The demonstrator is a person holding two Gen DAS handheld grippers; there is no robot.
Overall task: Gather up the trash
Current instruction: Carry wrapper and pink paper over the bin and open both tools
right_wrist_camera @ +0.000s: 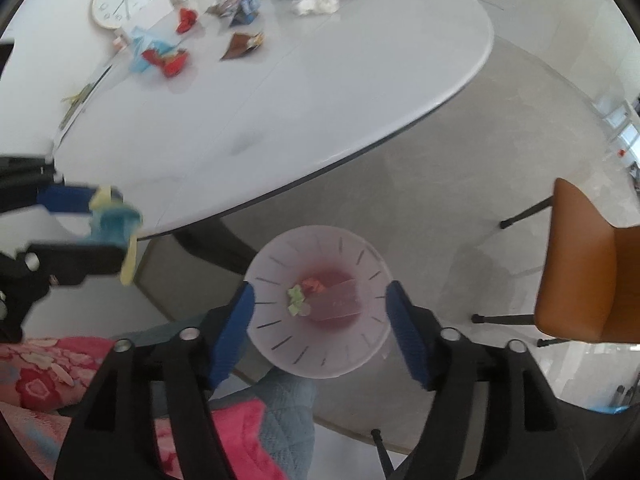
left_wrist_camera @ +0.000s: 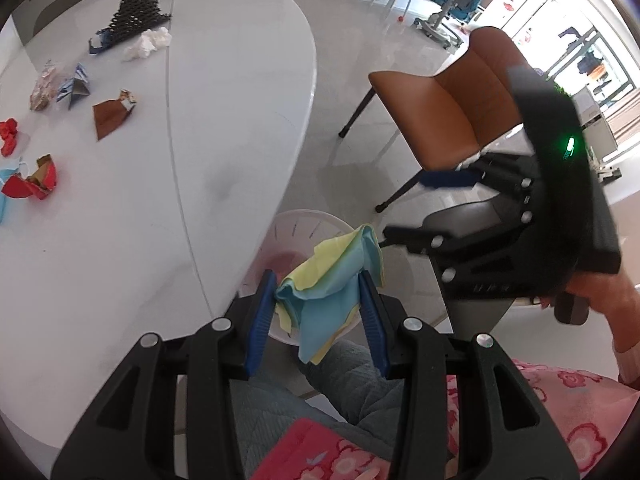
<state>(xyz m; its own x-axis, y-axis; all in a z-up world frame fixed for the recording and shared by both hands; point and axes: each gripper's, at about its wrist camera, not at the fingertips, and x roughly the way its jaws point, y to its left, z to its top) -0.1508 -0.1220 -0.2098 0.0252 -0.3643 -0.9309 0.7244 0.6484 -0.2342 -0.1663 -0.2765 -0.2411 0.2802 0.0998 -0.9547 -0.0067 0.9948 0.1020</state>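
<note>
The left gripper (left_wrist_camera: 318, 312) pinches a limp, featherlight blue-and-yellow wrapper (left_wrist_camera: 332, 276) mid-fold over the bin (right_wrist_camera: 320, 304); right gripper (right_wrist_camera: 322, 332) gapes empty.

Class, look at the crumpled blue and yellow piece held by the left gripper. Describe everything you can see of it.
The blue and yellow piece looks like thin, soft sheet material, light blue on one face and pale yellow on the other, folded and crumpled. The left gripper holds it between its blue fingers, with loose corners hanging below. It hangs in the air past the white table edge, above the translucent bin on the floor. Nothing else touches it.
</note>
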